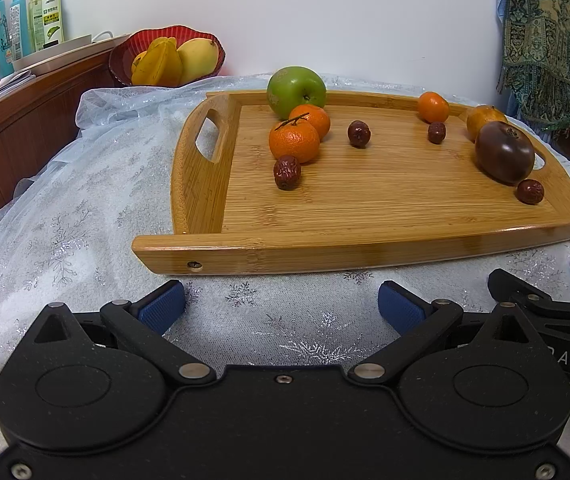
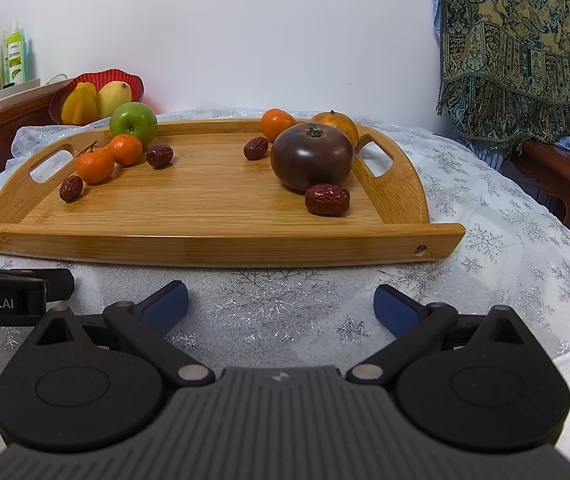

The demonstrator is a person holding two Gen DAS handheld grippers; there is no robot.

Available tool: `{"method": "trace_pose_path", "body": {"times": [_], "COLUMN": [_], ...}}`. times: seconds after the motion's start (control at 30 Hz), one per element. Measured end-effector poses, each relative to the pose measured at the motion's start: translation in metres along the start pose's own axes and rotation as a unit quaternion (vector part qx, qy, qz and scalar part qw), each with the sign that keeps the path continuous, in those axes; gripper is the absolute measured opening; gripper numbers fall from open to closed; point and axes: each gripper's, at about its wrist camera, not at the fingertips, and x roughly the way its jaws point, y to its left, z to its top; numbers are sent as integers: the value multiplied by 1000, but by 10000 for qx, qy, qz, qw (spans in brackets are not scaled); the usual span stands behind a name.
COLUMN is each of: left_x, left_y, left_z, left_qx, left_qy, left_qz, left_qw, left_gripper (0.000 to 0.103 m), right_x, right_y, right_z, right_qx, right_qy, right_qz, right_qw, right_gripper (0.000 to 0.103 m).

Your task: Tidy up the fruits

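A bamboo tray [image 1: 365, 216] [image 2: 205, 216] lies on the table with loose fruit on it. At its left are a green apple [image 1: 296, 91] [image 2: 133, 121], two mandarins [image 1: 293, 140] [image 2: 95, 165] and red dates [image 1: 287, 172] [image 2: 71, 188]. At its right are a dark purple tomato [image 1: 505, 152] [image 2: 312, 156], a mandarin [image 1: 433, 107] [image 2: 277, 124], a yellowish orange fruit [image 1: 485, 120] [image 2: 337, 122] and more dates [image 2: 327, 199]. My left gripper [image 1: 281, 306] and right gripper [image 2: 281, 306] are both open and empty, just before the tray's front rim.
A red bowl [image 1: 165, 58] [image 2: 97, 98] with yellow fruit stands behind the tray at the left, on a wooden cabinet [image 1: 25, 128] with spray bottles [image 1: 49, 12]. A patterned shawl [image 2: 517, 52] hangs at the right. A snowflake tablecloth [image 1: 85, 208] covers the table.
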Motion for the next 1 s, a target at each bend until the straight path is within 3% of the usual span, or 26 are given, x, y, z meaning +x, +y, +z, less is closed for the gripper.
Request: {"method": "trace_pose_path", "body": {"times": [1.0], "left_x": [1], "left_y": [-1], "left_z": [1], "left_qx": [-17], "left_qy": [28], "left_qz": [18], "left_qw": [10000], "left_gripper": [103], "right_x": [0], "right_y": [0], "right_z": [0], "right_qx": [0], "right_qy": [-3], "right_qz": [-2], "right_qw": [10000], "right_gripper": [103]}}
